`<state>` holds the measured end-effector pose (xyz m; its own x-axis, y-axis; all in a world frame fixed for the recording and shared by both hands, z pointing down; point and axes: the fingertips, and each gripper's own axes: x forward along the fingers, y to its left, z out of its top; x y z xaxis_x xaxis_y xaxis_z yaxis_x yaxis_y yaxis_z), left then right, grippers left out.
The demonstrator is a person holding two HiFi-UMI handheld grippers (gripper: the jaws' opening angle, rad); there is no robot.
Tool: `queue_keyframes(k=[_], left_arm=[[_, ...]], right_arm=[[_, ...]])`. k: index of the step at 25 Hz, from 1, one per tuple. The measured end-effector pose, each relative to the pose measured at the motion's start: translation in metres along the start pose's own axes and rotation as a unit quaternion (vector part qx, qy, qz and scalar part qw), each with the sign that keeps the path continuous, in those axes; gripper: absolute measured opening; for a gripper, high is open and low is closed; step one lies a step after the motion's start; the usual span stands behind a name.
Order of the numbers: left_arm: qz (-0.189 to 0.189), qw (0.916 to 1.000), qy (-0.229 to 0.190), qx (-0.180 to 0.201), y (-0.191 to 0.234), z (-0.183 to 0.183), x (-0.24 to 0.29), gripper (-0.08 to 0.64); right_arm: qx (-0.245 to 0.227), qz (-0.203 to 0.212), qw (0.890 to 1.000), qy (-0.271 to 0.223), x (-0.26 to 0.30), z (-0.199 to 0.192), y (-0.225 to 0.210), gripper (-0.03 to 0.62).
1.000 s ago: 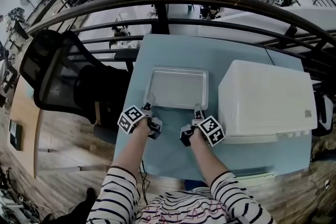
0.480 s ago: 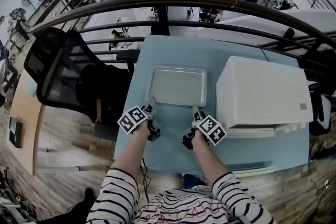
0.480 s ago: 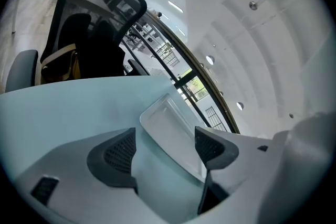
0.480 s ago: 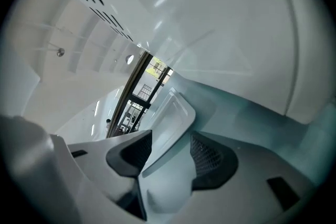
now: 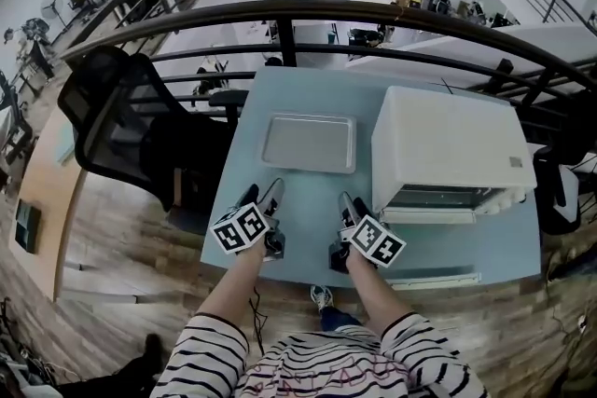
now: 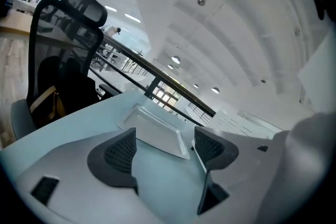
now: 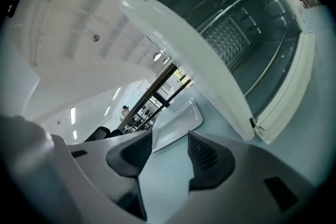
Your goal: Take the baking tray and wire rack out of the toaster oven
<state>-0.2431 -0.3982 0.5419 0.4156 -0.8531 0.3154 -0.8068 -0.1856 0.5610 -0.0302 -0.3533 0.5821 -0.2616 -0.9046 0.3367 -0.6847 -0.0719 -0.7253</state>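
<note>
The empty metal baking tray (image 5: 309, 143) lies flat on the pale blue table (image 5: 308, 238), left of the white toaster oven (image 5: 448, 149). My left gripper (image 5: 264, 195) and right gripper (image 5: 351, 204) hover side by side nearer the table's front edge, well short of the tray and both open with nothing between the jaws. The left gripper view has the tray (image 6: 156, 131) beyond the open left gripper (image 6: 166, 147). Beyond the open right gripper (image 7: 165, 152), the right gripper view shows the tray (image 7: 178, 123) and the oven's open cavity, where wire rack rods (image 7: 233, 7) cross inside.
The oven's door (image 5: 438, 279) hangs open toward the table's front edge. A black office chair (image 5: 121, 130) stands at the table's left side. A dark railing (image 5: 298, 14) runs behind the table. Wooden floor (image 5: 121, 294) lies below the front edge.
Both grippers have let go of the tray's near rim, opened wider and drawn back toward me, rising. The tray stays flat on the table.
</note>
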Motion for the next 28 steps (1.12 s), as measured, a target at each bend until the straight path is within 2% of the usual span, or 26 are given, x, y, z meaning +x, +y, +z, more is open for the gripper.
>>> queue_keyframes(k=[4, 7, 11, 14, 18, 23, 28], left_arm=[[-0.029, 0.9989, -0.007, 0.035, -0.036, -0.016, -0.043, 0.330], [-0.048, 0.9973, -0.016, 0.053, -0.062, -0.031, -0.076, 0.328], [-0.065, 0.9951, -0.021, 0.071, -0.086, -0.055, -0.117, 0.328], [-0.078, 0.9934, -0.024, 0.080, -0.103, -0.075, -0.147, 0.328], [-0.095, 0.9892, -0.020, 0.110, -0.127, -0.105, -0.186, 0.328], [-0.117, 0.9855, -0.008, 0.122, -0.154, -0.143, -0.222, 0.327], [-0.140, 0.9800, 0.008, 0.142, -0.179, -0.172, -0.250, 0.315]], right_arm=[[-0.024, 0.016, 1.000, -0.009, -0.051, 0.003, 0.004, 0.218], [-0.065, 0.023, 0.997, -0.023, -0.092, 0.009, 0.004, 0.215], [-0.115, 0.026, 0.993, -0.032, -0.140, 0.011, -0.001, 0.213], [-0.139, 0.027, 0.989, -0.039, -0.178, 0.011, -0.006, 0.212], [-0.164, 0.022, 0.985, -0.051, -0.231, 0.005, -0.012, 0.206], [-0.164, 0.005, 0.984, -0.072, -0.287, -0.001, -0.026, 0.171], [-0.148, -0.017, 0.985, -0.083, -0.332, -0.008, -0.042, 0.170]])
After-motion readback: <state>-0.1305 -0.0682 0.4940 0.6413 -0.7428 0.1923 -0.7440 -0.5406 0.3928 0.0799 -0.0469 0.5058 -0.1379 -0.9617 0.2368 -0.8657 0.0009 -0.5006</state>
